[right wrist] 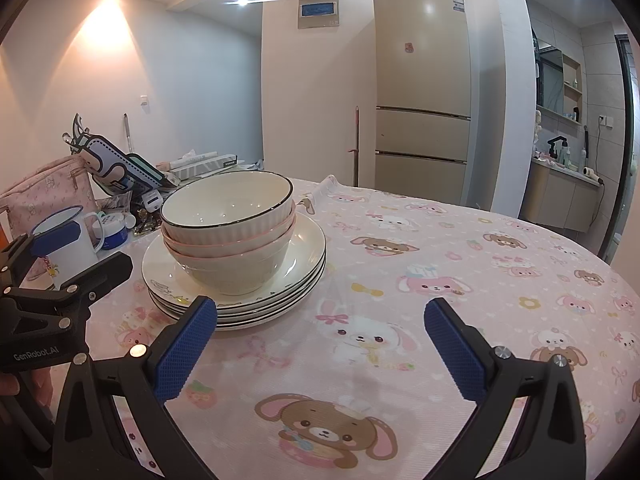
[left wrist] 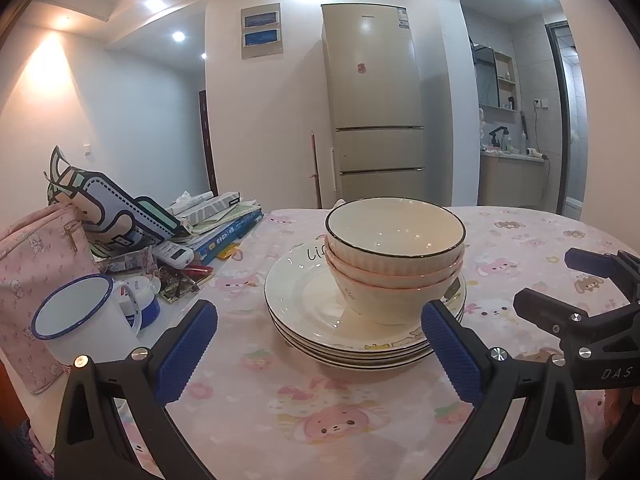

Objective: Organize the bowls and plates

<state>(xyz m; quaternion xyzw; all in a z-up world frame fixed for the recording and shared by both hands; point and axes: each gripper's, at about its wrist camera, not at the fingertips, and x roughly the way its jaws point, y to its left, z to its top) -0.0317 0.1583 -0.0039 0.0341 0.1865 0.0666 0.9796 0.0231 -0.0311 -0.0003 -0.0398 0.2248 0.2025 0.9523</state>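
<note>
On pink cartoon tablecloth [right wrist: 400,264], centre-left: plates [left wrist: 320,320] stacked, three bowls [left wrist: 394,256] nested on top, top bowl empty. Glazed ceramic; probably heavy, slippery, chippable. Best gripped at a rim, one piece at a time. Enamel mug [left wrist: 80,320] far left, apparently empty. Left gripper [left wrist: 320,344] and right gripper [right wrist: 320,344] spread wide, holding nothing.

On the right gripper [left wrist: 600,374] body, seen from my left camera, I read "DAS". From my right camera, the left gripper [right wrist: 32,354] body reads "GenRobot.AI". Ahead of my left gripper, the top plate [left wrist: 316,254] carries handwritten "Li", the rest hidden.
</note>
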